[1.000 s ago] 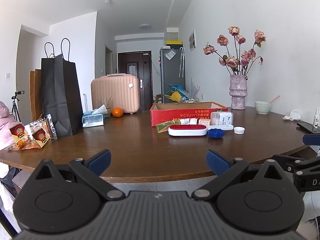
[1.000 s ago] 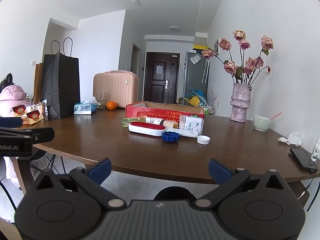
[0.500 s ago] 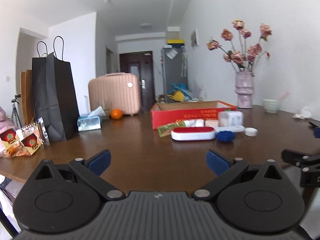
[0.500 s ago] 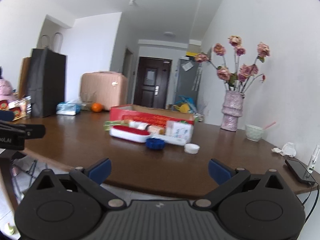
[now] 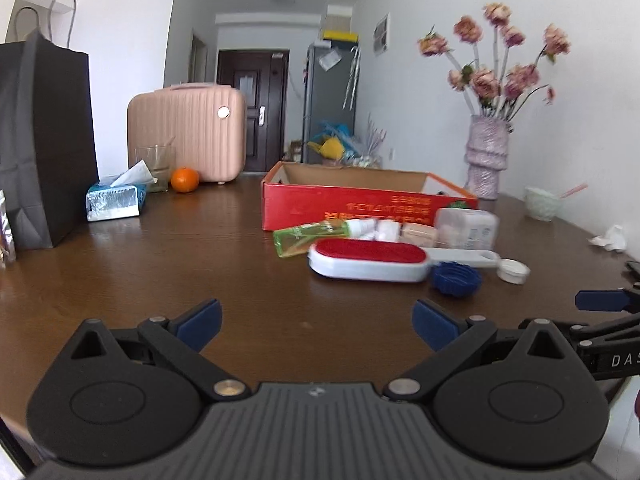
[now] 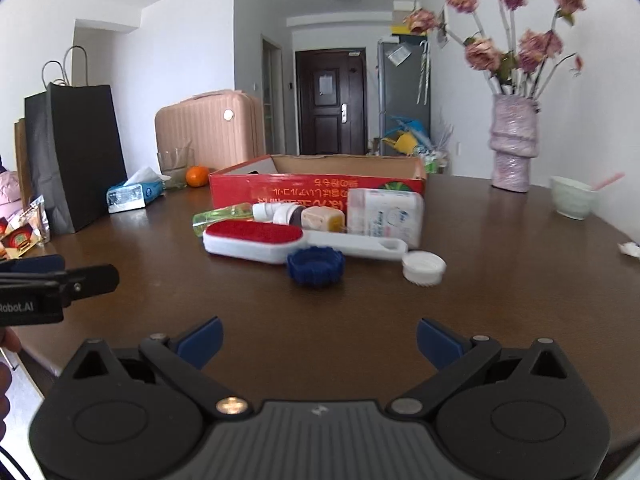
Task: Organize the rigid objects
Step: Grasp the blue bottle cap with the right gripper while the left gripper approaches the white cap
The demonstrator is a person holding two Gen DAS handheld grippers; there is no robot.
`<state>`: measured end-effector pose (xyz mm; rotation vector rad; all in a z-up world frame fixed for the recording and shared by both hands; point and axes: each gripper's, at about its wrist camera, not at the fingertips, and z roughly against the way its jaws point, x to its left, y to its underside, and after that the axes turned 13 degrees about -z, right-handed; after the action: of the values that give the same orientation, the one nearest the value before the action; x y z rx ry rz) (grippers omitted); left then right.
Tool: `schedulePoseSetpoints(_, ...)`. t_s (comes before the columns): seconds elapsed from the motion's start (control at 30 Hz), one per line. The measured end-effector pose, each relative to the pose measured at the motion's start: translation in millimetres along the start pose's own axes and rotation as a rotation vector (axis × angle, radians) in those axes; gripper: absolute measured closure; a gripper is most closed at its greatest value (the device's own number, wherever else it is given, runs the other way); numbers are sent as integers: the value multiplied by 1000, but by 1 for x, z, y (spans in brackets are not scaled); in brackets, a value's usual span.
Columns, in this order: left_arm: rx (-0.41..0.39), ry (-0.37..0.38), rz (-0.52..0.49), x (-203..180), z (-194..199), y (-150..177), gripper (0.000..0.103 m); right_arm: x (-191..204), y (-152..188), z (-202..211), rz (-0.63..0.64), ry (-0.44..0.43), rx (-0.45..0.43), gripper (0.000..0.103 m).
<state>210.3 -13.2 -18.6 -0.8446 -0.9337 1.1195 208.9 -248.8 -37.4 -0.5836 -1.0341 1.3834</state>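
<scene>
An open red cardboard box (image 5: 360,204) (image 6: 316,190) stands mid-table. In front of it lie a red and white lint brush (image 5: 368,260) (image 6: 254,240), a green bottle (image 5: 308,236) (image 6: 218,216), a blue cap (image 5: 456,278) (image 6: 316,266), a white cap (image 5: 512,271) (image 6: 424,267), a white packet (image 5: 466,224) (image 6: 384,218) and small jars (image 6: 288,213). My left gripper (image 5: 316,320) is open and empty, short of the brush. My right gripper (image 6: 318,340) is open and empty, short of the blue cap.
A black paper bag (image 5: 40,140), tissue box (image 5: 114,200), orange (image 5: 185,180) and pink suitcase (image 5: 188,136) stand at the left and back. A flower vase (image 6: 514,144) and a green bowl (image 6: 572,198) stand at the right.
Both grippers have moved forward over the table edge toward the objects, which now look larger and nearer. Both stay open.
</scene>
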Motion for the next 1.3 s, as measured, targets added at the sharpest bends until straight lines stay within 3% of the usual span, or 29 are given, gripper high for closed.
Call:
schedulePoseSetpoints(0.13, 38, -30, -33, 12, -30, -15, 0, 10, -23, -38, 44, -5, 43, 15)
schedulePoseSetpoints(0.3, 89, -4, -39, 28, -71, -31, 0, 14, -36, -69, 46, -1, 66, 18)
schedulePoseSetpoints(0.47, 107, 18, 46, 50, -116, -48, 0, -2, -57, -87, -23, 15, 52, 33)
schedulePoseSetpoints(0.53, 109, 49, 38, 55, -133, -56, 0, -7, -63, -93, -53, -3, 72, 38)
schedulePoseSetpoints(0.67, 147, 161, 51, 56, -158, -66, 1, -2, -62, -93, -20, -24, 79, 39)
schedulePoseSetpoints(0.8, 172, 209, 60, 43, -163, -60, 1, 11, -51, -100, 26, -40, 124, 41)
schedulePoseSetpoints(0.93, 126, 184, 14, 26, -148, -59, 1, 18, -47, -108, 73, 30, 104, 56)
schedulePoseSetpoints(1.0, 104, 180, -21, 16, -140, -59, 1, 16, -48, -106, 68, 23, 103, 61)
schedulePoseSetpoints(1.03, 98, 187, -33, 12, -136, -60, 1, 13, -48, -104, 61, 15, 99, 66)
schedulePoseSetpoints(1.07, 92, 203, -42, 7, -133, -61, 1, 8, -49, -101, 55, 15, 98, 87)
schedulePoseSetpoints(1.3, 59, 297, -120, -52, -113, -69, 1, -44, -48, -58, -34, 94, 27, 90)
